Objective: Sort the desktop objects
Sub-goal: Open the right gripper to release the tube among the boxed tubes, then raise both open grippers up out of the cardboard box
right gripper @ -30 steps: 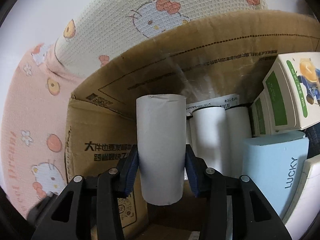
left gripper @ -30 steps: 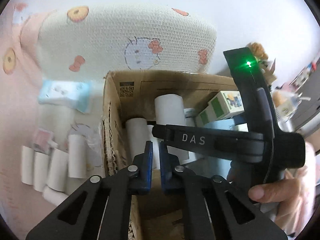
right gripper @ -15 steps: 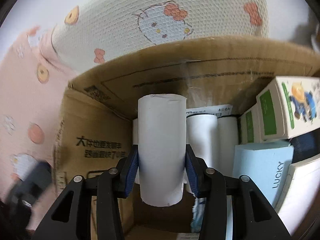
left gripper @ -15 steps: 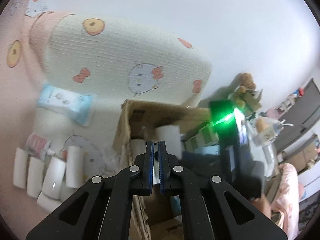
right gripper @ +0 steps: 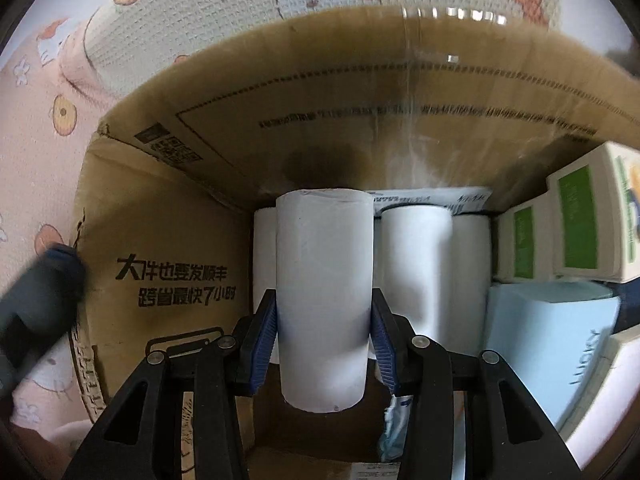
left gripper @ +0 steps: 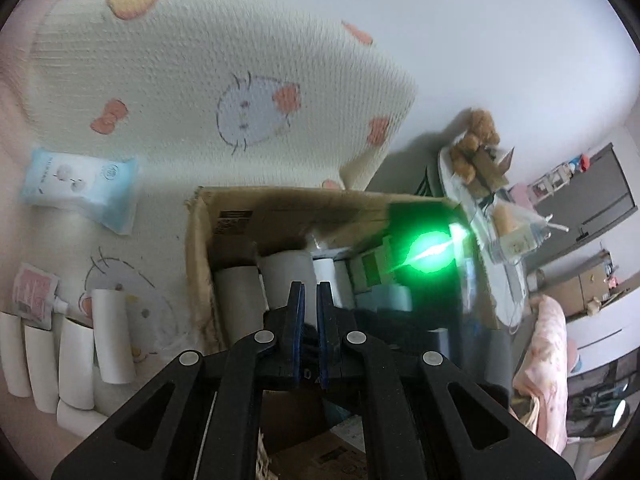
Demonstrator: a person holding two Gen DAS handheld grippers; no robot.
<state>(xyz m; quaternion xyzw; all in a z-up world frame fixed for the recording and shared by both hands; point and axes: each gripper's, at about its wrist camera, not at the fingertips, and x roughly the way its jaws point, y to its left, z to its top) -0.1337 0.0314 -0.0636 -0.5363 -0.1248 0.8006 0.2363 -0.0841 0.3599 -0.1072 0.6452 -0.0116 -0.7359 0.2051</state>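
Your right gripper (right gripper: pixel 324 330) clamps a white cylindrical paper roll (right gripper: pixel 324 300) upright inside the brown cardboard box (right gripper: pixel 168 240), with 3 more white rolls (right gripper: pixel 416 264) standing behind it at 1 o'clock. Green-and-white cartons (right gripper: pixel 576 232) sit at 3 o'clock. Your left gripper (left gripper: pixel 310 332) hangs over the box with its blue pads nearly together, holding nothing. Loose white rolls (left gripper: pixel 110 336) lie on the bedding at 9 o'clock.

On the cardboard box's (right gripper: pixel 168 264) inner left wall you can read two printed black lines: "大件也要发顺丰" and "跨省最快7小时". A QR code (right gripper: pixel 168 146) sits above. Print on the back wall is too blurred.
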